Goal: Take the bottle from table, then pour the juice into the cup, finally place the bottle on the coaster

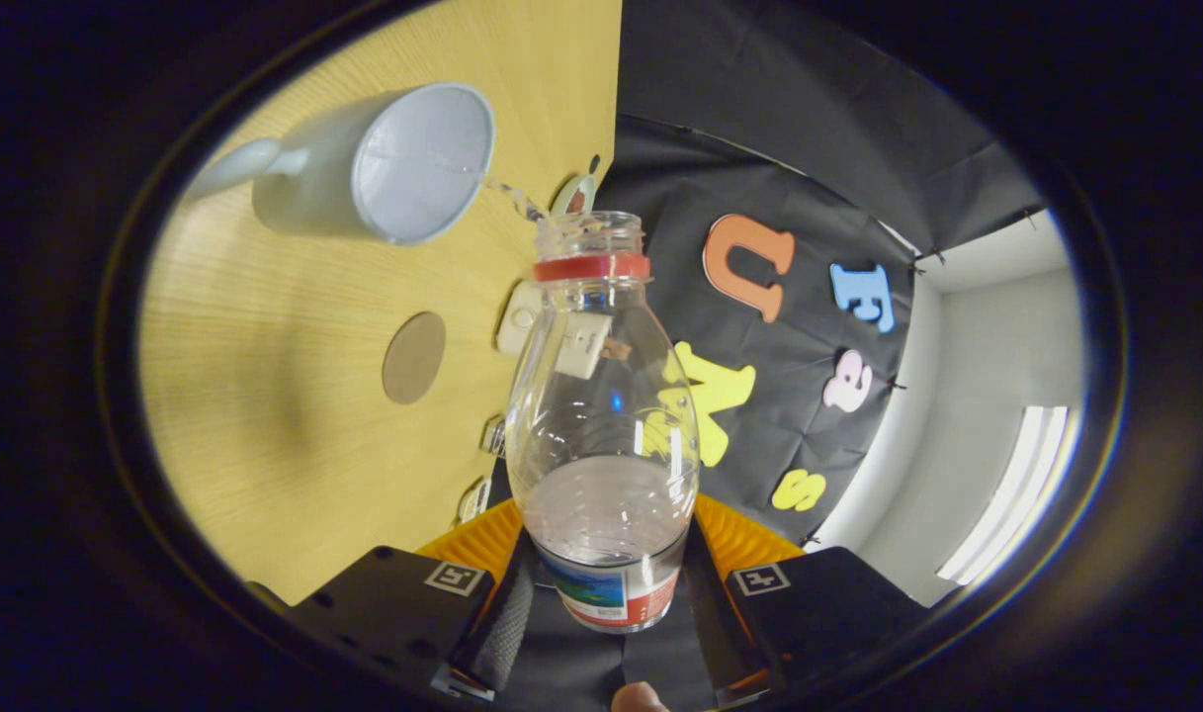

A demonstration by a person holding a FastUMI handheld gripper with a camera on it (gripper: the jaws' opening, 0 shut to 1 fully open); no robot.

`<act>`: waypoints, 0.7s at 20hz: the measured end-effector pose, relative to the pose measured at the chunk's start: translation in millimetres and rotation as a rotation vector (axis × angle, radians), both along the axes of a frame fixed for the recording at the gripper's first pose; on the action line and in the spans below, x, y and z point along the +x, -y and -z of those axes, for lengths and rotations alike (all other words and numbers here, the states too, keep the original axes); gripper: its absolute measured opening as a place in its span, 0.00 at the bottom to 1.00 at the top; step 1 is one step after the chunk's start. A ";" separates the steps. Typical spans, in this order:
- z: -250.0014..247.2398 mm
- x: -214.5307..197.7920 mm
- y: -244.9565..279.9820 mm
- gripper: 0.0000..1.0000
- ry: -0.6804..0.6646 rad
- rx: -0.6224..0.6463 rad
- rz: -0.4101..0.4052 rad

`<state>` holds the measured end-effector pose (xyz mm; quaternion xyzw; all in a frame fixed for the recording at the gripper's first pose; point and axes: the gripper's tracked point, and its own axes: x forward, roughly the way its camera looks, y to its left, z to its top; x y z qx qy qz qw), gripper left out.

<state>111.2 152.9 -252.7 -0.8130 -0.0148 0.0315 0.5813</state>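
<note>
My gripper [606, 593] is shut on a clear plastic bottle [601, 415] with a red neck ring and no cap, held by its labelled lower part between both fingers. The whole view is rolled sideways, so the bottle is tipped over toward the wooden table [265, 445]. A thin stream of clear liquid [512, 198] runs from the bottle's mouth into a white mug [403, 163] standing beyond the fingers. A little liquid is left in the bottle near the fingers. A round brown coaster [413, 357] lies flat on the table, between the mug and my gripper.
Small white devices [520, 316] and a cable lie along the table's far edge beside the bottle's neck. A round white object [573, 195] sits behind the bottle's mouth. The black cloth wall runs right behind that edge, with a pale wall and a ceiling light [1006, 494] past it.
</note>
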 end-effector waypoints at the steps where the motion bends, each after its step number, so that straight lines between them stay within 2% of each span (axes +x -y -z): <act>1: 0.2 0.4 0.3 0.76 0.001 -0.006 -0.001; 14: 0.4 5.4 -7.1 0.76 0.000 -0.071 -0.014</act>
